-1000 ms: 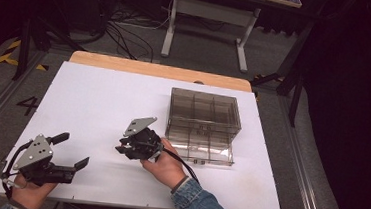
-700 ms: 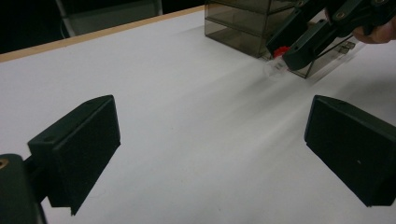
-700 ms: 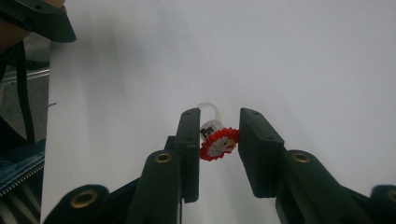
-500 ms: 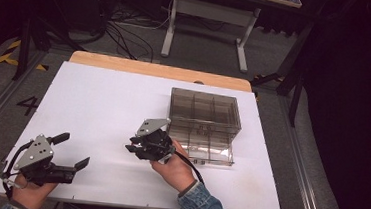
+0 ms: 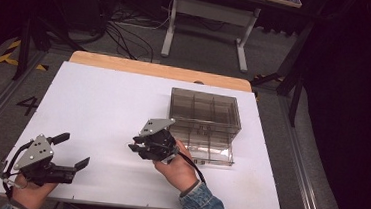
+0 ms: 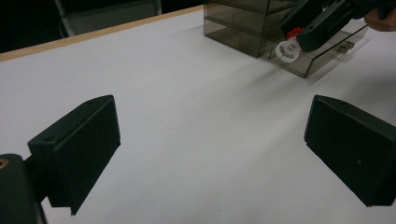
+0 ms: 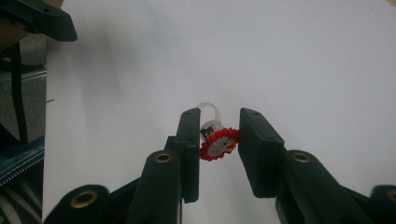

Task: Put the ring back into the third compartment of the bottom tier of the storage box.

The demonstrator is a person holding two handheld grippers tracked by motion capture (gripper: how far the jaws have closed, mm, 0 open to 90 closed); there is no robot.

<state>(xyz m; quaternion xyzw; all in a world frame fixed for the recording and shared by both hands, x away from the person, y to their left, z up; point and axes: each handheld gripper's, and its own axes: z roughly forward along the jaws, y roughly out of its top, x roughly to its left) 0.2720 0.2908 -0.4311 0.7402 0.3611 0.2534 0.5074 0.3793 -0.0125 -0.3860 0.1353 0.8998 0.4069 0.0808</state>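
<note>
The right gripper (image 5: 137, 148) has moved toward the smoky plastic box (image 5: 203, 123) since before. Its 2 jaws pinch a small red and white ring (image 7: 217, 142) above the white table (image 5: 98, 107). The left gripper (image 5: 72, 151) rests spread wide open.

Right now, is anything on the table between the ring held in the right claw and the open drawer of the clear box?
Nothing visible. The right claw is shut on the red-and-white ring, just left of the clear drawer box. Its open drawer lies right beside the hand, with bare white table around it.
</note>
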